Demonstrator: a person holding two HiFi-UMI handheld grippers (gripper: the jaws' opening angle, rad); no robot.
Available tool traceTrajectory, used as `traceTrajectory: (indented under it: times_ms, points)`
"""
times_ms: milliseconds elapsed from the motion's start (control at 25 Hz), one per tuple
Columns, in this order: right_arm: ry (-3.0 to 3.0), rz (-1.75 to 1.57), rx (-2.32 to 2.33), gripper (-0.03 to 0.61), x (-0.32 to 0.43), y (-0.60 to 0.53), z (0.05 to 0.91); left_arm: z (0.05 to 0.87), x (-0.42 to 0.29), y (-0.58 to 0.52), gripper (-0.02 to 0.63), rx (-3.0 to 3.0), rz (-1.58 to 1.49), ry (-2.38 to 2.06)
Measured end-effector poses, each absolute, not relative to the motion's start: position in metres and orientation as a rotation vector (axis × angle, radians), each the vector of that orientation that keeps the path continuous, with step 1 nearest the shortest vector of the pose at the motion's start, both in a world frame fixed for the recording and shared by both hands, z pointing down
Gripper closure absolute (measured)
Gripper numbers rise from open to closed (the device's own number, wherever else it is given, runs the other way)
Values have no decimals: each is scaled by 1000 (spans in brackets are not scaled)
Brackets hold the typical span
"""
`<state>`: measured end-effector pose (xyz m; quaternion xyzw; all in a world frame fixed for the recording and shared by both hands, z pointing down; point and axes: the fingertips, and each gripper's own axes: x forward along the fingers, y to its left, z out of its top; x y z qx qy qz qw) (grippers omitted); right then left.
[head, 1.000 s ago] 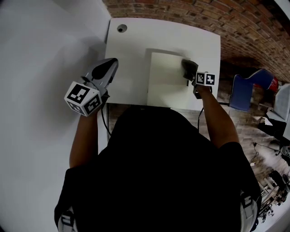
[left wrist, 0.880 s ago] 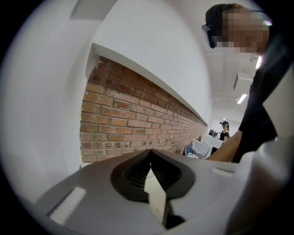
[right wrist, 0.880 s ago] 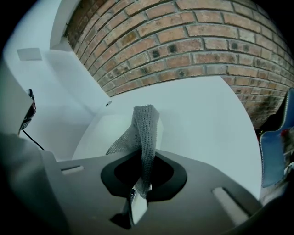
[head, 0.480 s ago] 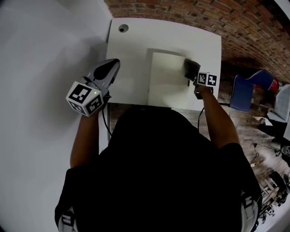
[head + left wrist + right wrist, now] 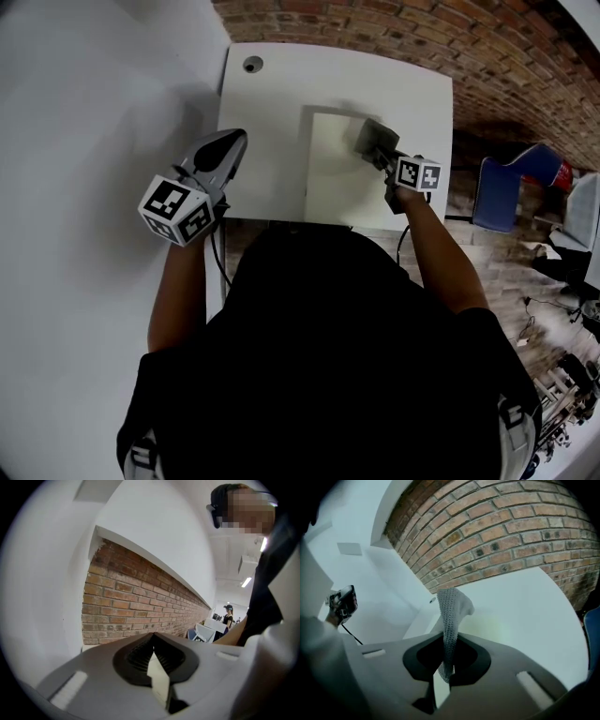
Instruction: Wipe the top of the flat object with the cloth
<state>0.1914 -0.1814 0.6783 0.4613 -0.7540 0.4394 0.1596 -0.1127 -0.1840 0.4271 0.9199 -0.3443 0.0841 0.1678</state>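
Observation:
A pale flat panel (image 5: 339, 173) lies on the white table (image 5: 272, 103). My right gripper (image 5: 382, 157) is shut on a grey knitted cloth (image 5: 373, 139), which rests on the panel's far right part. In the right gripper view the cloth (image 5: 451, 613) rises from between the closed jaws of that gripper (image 5: 446, 667), with the panel (image 5: 497, 630) pale beneath it. My left gripper (image 5: 223, 145) hovers at the table's left edge, away from the panel. Its jaws are together with nothing between them, and the left gripper (image 5: 157, 667) points toward a brick wall.
A round cable hole (image 5: 250, 64) sits in the table's far left corner. A brick wall (image 5: 394, 28) runs behind the table, a white wall (image 5: 84, 141) on the left. A blue chair (image 5: 511, 192) stands to the right. The person's dark torso (image 5: 328, 356) hides the table's near edge.
My right gripper has slid the cloth leftward and slightly farther across the panel. The left gripper has stayed nearly still.

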Motion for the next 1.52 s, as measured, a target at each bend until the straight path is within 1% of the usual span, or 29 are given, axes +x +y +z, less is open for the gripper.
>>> traceTrajectory:
  times_ms: [120, 320, 480, 600, 800, 1160, 1520]
  points:
    - [-2210, 1278, 1254, 569, 164, -177, 669, 427, -115, -182, 612, 2611, 239, -987]
    - [-2308, 1439, 1130, 569, 113, -168, 659, 428, -118, -178, 612, 2606, 252, -985]
    - [-2334, 1431, 988, 568, 78, -156, 665, 432, -120, -173, 612, 2602, 259, -978]
    - [-2327, 1428, 899, 568, 58, -146, 673, 431, -123, -170, 612, 2598, 271, -974]
    - [-2325, 1514, 805, 569, 33, -139, 682, 432, -132, -166, 612, 2590, 286, -972]
    - [-2242, 1508, 757, 569, 24, -127, 712, 440, -131, -156, 612, 2583, 316, -945]
    - [-2178, 1518, 797, 568, 46, -123, 729, 446, -127, -154, 612, 2581, 330, -907]
